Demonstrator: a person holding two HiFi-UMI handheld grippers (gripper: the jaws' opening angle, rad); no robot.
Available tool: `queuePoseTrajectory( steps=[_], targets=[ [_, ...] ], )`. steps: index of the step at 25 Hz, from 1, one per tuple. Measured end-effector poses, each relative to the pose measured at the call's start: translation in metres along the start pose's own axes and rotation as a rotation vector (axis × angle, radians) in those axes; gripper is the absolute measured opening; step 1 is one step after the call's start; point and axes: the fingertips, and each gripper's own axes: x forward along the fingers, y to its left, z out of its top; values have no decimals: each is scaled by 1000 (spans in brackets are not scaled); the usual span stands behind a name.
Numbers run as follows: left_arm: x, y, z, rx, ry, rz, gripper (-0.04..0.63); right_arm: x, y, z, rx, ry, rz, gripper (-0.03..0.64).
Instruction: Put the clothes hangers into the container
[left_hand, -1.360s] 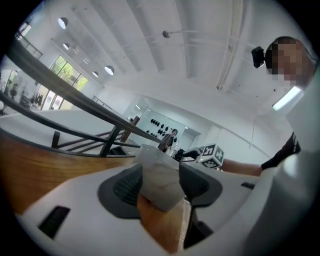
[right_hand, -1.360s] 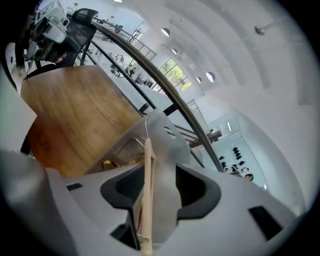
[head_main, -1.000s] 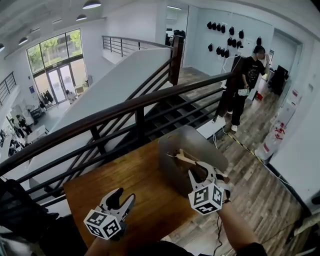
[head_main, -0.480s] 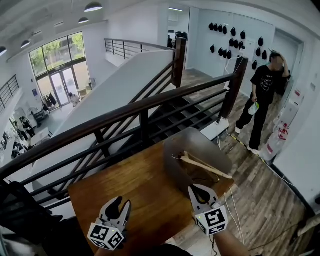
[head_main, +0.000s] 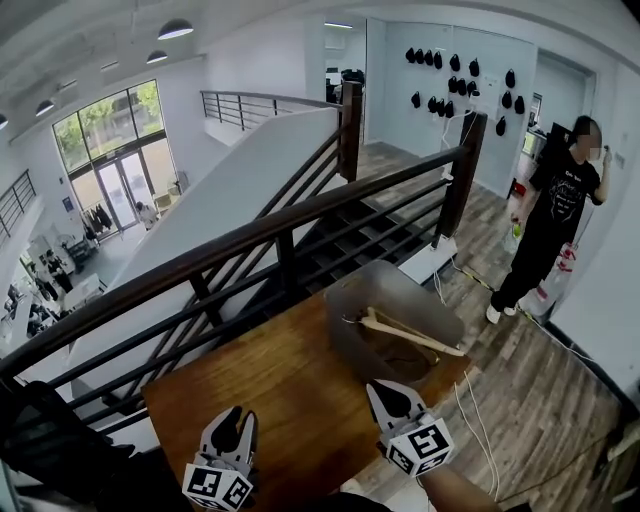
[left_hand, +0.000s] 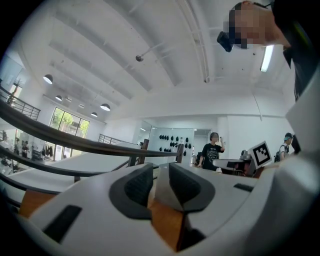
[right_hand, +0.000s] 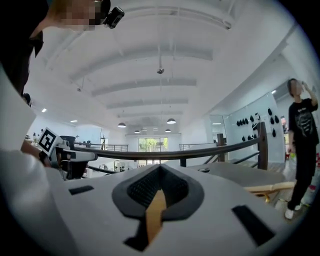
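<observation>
Right hand-held gripper (head_main: 388, 395) shut, left hand-held gripper (head_main: 235, 416) just narrowed to a slit, both empty; hangers (head_main: 405, 332) in container (head_main: 345, 300) beyond.

Wooden table (head_main: 270, 390), brown top, mostly bare. One item stands directly on it: a grey container (head_main: 345, 325), upright, at the far right corner. Container's right side possibly reaches the table edge; unclear from above.

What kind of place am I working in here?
Probably a mezzanine landing in an open office or lab building: a dark railing beside a descending staircase, with tall glass entrance doors on the floor below.
</observation>
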Motion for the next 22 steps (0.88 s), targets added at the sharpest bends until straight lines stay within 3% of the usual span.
queuePoseTrajectory(
  steps=[22],
  targets=[
    [-2, -12, -17, -39, 35, -44, 106, 2, 29, -17, -87, 59, 70, -8]
  ],
)
